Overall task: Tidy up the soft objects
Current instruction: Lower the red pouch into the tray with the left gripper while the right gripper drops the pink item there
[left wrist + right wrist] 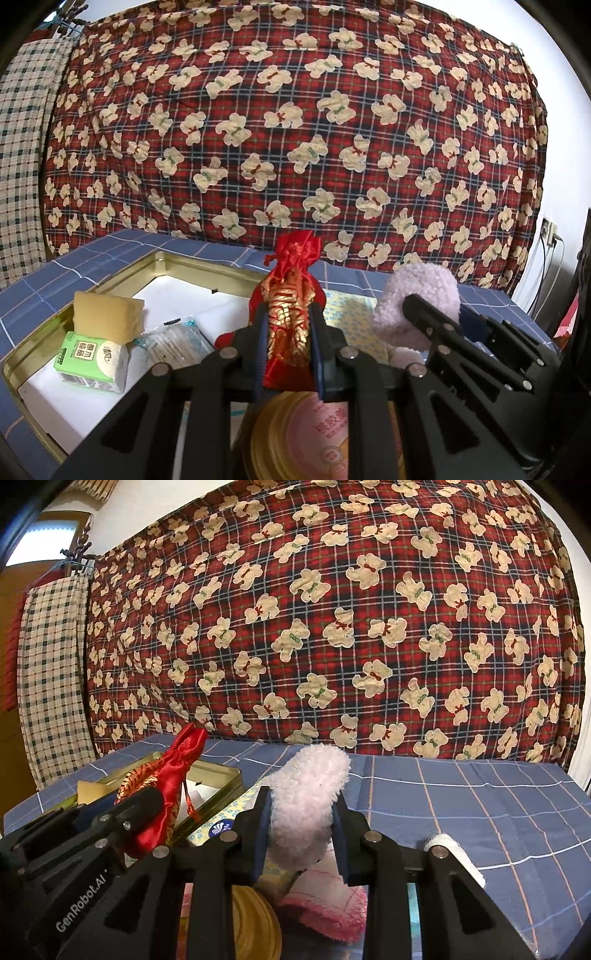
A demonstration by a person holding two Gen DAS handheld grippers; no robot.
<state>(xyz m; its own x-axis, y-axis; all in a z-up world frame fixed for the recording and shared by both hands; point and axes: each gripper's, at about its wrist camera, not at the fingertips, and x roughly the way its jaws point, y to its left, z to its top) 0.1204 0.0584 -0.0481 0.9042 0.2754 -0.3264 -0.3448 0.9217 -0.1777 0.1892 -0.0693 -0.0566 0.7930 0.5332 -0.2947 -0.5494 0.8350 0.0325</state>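
Note:
My left gripper is shut on a red satin pouch with gold embroidery, held upright above the table. The same pouch shows at the left of the right wrist view, with the left gripper's fingers on it. My right gripper is shut on a fluffy pale pink plush piece, also lifted. In the left wrist view that plush piece and the right gripper sit to the right of the pouch.
A gold-rimmed tin tray at the left holds a yellow sponge, a green tissue pack and a clear wipes packet. A round gold tin lies below the grippers. A pink cloth, a white roll and a patterned tissue pack lie on the blue checked cover. A bear-print quilt hangs behind.

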